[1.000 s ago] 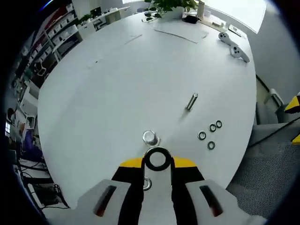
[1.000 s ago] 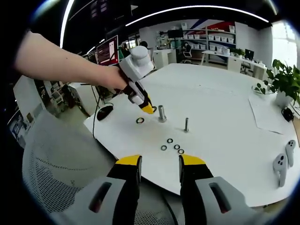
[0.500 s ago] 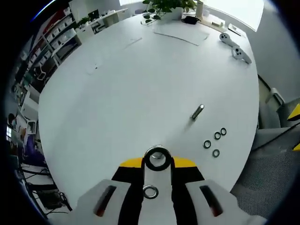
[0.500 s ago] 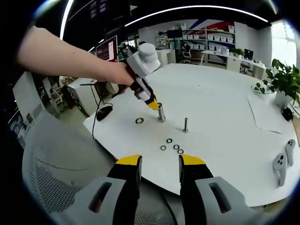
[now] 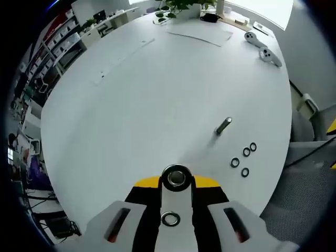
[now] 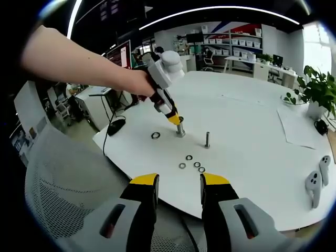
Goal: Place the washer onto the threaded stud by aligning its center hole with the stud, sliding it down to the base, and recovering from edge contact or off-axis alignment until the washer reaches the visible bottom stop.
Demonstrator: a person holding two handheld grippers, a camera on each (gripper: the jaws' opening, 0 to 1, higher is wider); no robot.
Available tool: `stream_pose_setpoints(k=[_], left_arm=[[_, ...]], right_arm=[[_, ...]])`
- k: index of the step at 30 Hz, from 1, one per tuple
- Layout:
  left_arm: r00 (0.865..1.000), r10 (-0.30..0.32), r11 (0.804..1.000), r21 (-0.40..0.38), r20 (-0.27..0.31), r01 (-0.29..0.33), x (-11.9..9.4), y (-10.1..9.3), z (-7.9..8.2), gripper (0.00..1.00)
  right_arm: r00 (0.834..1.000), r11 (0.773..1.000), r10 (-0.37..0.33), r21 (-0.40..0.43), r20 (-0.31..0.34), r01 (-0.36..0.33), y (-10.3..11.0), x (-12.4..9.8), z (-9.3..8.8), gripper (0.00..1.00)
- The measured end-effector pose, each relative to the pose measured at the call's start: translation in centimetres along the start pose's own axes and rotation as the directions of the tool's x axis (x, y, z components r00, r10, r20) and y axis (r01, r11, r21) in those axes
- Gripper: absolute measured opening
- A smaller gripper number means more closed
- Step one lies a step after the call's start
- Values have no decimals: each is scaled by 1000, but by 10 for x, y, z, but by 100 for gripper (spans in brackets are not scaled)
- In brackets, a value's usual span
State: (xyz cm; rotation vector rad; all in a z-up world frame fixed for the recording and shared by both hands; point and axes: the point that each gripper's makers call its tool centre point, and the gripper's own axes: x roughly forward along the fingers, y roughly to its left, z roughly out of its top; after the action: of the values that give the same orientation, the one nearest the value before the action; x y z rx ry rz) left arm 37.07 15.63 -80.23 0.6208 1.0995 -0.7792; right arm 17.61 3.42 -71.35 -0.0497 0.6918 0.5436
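In the left gripper view a dark washer (image 5: 176, 169) sits between the yellow tips of my left gripper (image 5: 176, 181), which is shut on it. The top of the thick threaded stud (image 5: 176, 179) shows through the washer's hole. From the right gripper view, the left gripper (image 6: 174, 119), held by a hand, hovers right over the thick stud (image 6: 180, 130) on the white table (image 6: 247, 121). My right gripper (image 6: 178, 182) stands open with nothing in it, off the table's near edge.
A loose washer (image 5: 170, 219) (image 6: 155, 135) lies by the thick stud. A thinner stud (image 5: 223, 126) (image 6: 207, 139) and several small washers (image 5: 244, 158) (image 6: 191, 164) stand further along. Two controllers (image 5: 261, 47), paper and a plant sit at the far side. A mesh chair (image 6: 63, 205) is below.
My left gripper has carried the washer forward from short of the thick stud to directly above it, so the stud's top now shows inside the hole. The right gripper has not moved.
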Motion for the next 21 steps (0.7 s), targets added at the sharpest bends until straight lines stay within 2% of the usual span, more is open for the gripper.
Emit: stream_pose_setpoints(k=[21], left_arm=[[997,5,998,57,-73,0,33,-4,-10,19]], right_arm=[[1000,1000,-6,1,-8,6,-1,1,-1,34]])
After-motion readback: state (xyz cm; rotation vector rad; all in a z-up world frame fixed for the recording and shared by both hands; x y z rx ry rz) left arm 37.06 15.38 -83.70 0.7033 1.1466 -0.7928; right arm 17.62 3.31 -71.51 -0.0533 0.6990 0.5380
